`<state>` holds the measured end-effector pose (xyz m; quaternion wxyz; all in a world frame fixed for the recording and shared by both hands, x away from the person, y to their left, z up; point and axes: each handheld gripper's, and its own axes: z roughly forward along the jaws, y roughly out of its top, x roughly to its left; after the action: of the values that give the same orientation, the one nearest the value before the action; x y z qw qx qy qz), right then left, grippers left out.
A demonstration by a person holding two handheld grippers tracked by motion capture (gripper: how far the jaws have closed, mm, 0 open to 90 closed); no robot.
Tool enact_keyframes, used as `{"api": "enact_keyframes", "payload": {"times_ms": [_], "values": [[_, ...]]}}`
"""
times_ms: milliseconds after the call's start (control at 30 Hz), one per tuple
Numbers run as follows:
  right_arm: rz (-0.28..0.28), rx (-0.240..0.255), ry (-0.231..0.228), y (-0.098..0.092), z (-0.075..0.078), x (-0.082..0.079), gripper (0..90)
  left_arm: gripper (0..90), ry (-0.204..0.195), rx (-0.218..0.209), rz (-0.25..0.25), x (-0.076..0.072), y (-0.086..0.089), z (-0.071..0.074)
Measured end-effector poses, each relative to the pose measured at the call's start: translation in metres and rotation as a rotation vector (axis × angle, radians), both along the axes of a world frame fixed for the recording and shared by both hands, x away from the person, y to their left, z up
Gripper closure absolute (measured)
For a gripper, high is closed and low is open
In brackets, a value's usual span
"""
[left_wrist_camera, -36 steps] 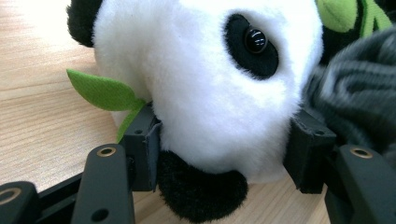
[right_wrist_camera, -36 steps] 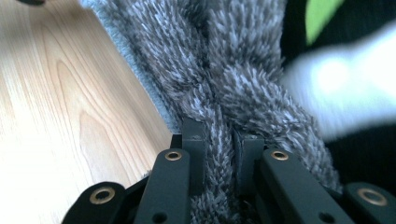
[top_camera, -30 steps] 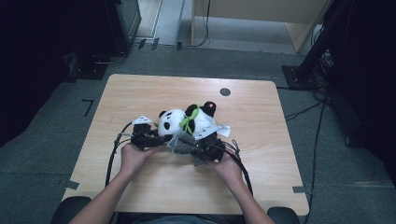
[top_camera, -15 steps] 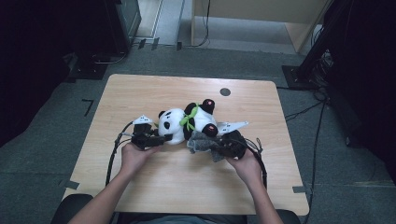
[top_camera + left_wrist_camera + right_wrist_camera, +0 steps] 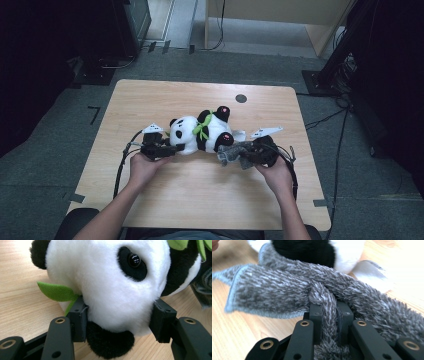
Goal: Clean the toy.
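- Toy panda [image 5: 200, 132] lying on its side near the middle of the worktop [image 5: 165, 95], head toward 9 o'clock, feet toward 3 o'clock.
- Fuzzy grey cloth [image 5: 232, 152] bunched at the panda's feet, at about 4 o'clock from its belly, touching the black leg.
- Left tongs [image 5: 117, 320] clamped on the panda's head, pads [image 5: 80, 320] sunk into the white plush on either side of the muzzle; green leaf [image 5: 56, 291] poking out beside one pad.
- Right tongs [image 5: 329, 322] closed tight on a twisted fold of the grey cloth.
- Step in hand, by the look of it: drawing the cloth off or along the panda while pinning the head.
- To do it well: keep the head grip steady, pull the cloth low and level toward 3 o'clock, avoid snagging the white tag [image 5: 239, 135] near the feet.
- Dark round mark [image 5: 241, 98] at 1 o'clock on the worktop, well apart.
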<state>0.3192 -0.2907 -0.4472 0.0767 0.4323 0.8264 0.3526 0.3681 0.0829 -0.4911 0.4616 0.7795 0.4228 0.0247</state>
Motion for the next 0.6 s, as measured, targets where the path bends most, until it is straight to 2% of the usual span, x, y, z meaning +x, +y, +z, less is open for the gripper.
{"api": "enact_keyframes", "payload": {"times_ms": [167, 367, 467, 533, 600], "values": [[-0.045, 0.003, -0.008, -0.011, 0.000, 0.004, 79.8, 42.2, 0.003, -0.008, 0.002, 0.001, 0.001, 0.000], [-0.130, -0.006, -0.050, -0.028, 0.004, 0.011, 79.9, 42.1, -0.003, -0.012, 0.006, 0.002, 0.005, 0.001], [-0.183, 0.038, -0.062, -0.039, 0.006, 0.015, 79.7, 41.9, -0.010, -0.005, 0.006, 0.001, 0.005, 0.002], [-0.185, 0.061, -0.053, -0.042, 0.005, 0.017, 79.8, 41.8, -0.009, -0.009, 0.010, 0.001, 0.005, 0.002], [-0.185, 0.047, -0.060, -0.043, 0.003, 0.020, 79.8, 41.7, -0.008, -0.013, 0.011, 0.001, 0.005, 0.001]]}}
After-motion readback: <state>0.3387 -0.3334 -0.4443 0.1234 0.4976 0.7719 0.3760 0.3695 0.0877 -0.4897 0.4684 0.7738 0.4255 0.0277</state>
